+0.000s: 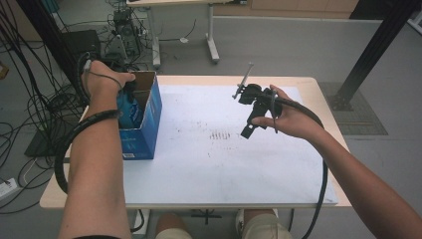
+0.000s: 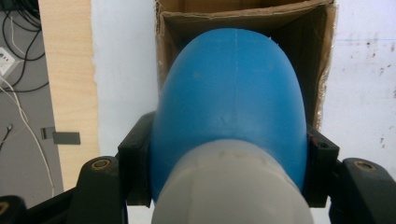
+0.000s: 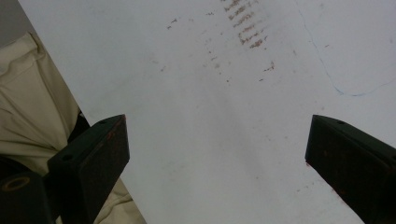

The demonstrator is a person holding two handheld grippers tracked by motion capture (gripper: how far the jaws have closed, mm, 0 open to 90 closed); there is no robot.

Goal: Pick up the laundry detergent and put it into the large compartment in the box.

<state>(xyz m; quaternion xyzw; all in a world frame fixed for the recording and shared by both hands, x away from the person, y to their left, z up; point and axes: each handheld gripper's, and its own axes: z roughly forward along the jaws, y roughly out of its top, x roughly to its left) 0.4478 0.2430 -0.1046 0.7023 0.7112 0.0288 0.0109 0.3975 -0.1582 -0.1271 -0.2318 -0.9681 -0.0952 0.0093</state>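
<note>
The left tool (image 2: 229,154) clenches a blue-and-white bottle (image 2: 231,107) over the open box (image 1: 144,117) at nine o'clock on the worktop (image 1: 219,164); the right tool (image 3: 217,163) hangs released.

The left hand (image 1: 102,77) is stretched forward and holds the left gripper (image 2: 229,154), whose jaws are clamped on either side of something blue and rounded. The right hand (image 1: 286,117) is raised at mid-reach; the right gripper (image 3: 215,154) points down, its jaws spread wide with nothing between them.
</note>
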